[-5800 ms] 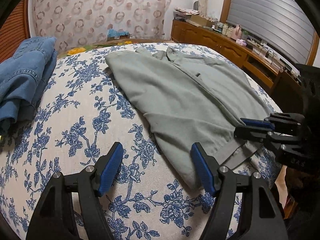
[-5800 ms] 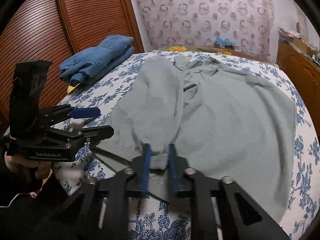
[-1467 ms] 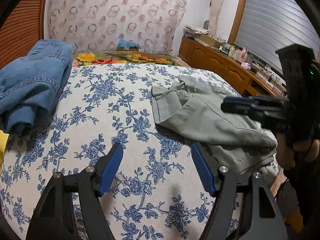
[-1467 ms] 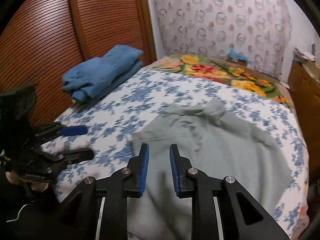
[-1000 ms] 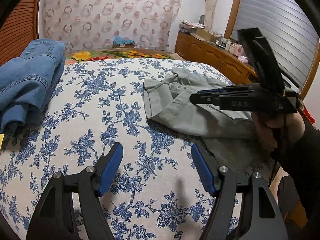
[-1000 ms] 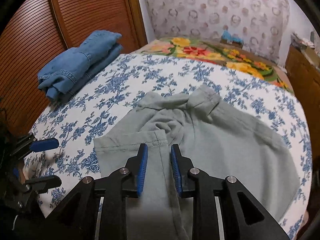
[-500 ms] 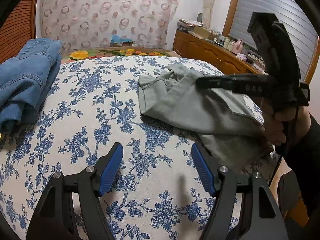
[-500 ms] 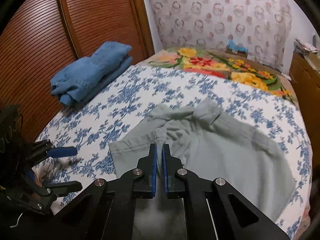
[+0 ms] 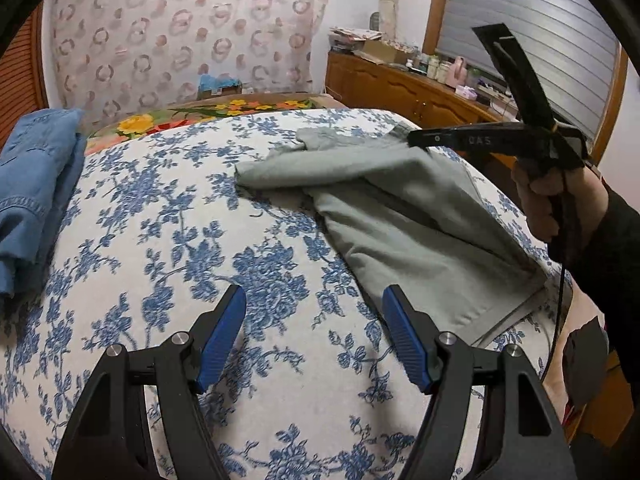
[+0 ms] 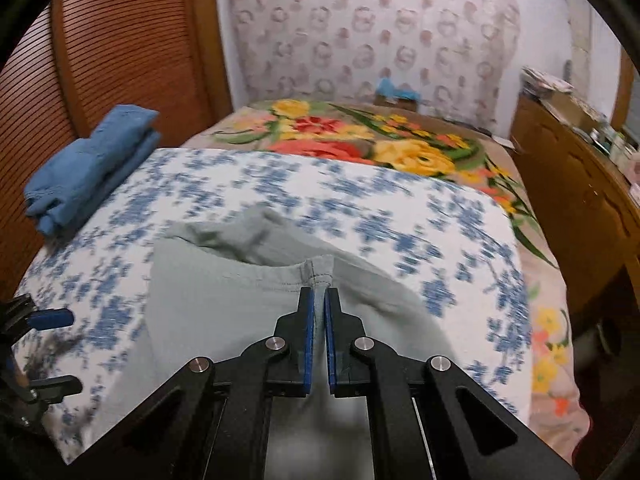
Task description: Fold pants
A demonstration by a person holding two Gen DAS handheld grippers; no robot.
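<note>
Pants [image 10: 224,312] of soft grey-green cloth hang pinched at the stitched hem in right tool [image 10: 319,312]; left tool [image 9: 312,336] gapes unladen.

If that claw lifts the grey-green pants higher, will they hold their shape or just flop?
Probably flop: the grey-green cotton pants already sag from the hem pinched in the right claw. They look light, since one pinch raises the edge. The layers wrinkle on the blue floral bedspread, so they would likely drag and bunch.
</note>
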